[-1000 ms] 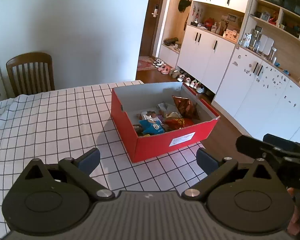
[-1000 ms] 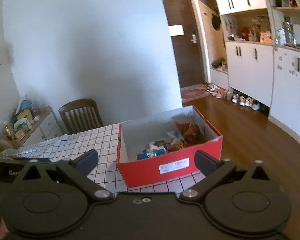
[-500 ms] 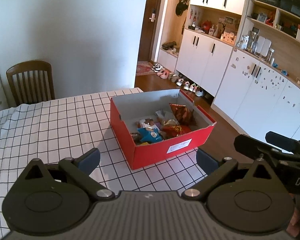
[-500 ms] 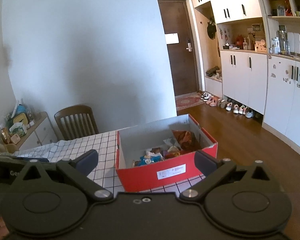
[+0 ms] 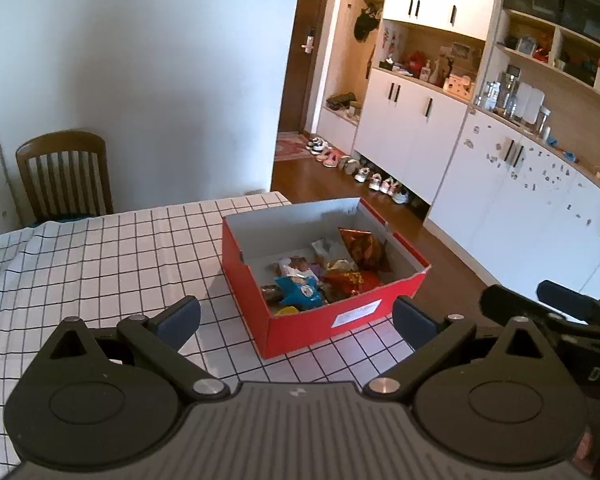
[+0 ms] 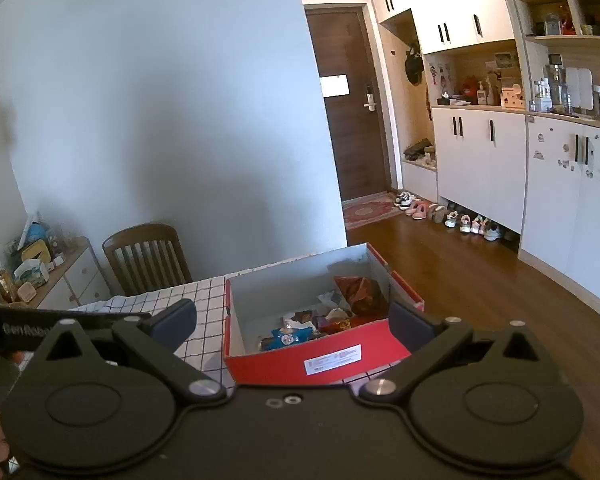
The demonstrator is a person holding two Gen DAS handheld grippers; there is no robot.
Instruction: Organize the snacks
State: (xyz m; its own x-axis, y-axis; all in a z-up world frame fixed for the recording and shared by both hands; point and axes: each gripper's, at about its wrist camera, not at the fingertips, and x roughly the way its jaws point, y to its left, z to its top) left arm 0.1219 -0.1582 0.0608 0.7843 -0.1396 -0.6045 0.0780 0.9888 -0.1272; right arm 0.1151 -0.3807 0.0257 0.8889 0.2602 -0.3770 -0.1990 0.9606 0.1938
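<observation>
A red cardboard box (image 5: 348, 316) (image 6: 332, 360) stands at the right corner of the checked tablecloth (image 5: 100, 256). Inside lie several snack packets: a blue one (image 5: 300, 290) (image 6: 290, 336), a red one (image 5: 352, 280), and a brown-red bag (image 5: 362, 246) (image 6: 356, 294) leaning on the far wall. My left gripper (image 5: 296, 320) hangs open above and well short of the box, nothing between its fingers. My right gripper (image 6: 292, 326) is open too, held back from the box. The right gripper's body (image 5: 552, 312) shows at the right edge of the left wrist view.
A wooden chair (image 5: 64, 172) (image 6: 146, 258) stands at the table's far side against the white wall. White cabinets (image 5: 420, 132) and a row of shoes (image 5: 360, 168) line the right of the room. A low sideboard (image 6: 60, 276) with clutter stands at far left.
Both grippers have drawn back and risen from the box, which looks smaller and farther in both views. The snacks in the box have not moved.
</observation>
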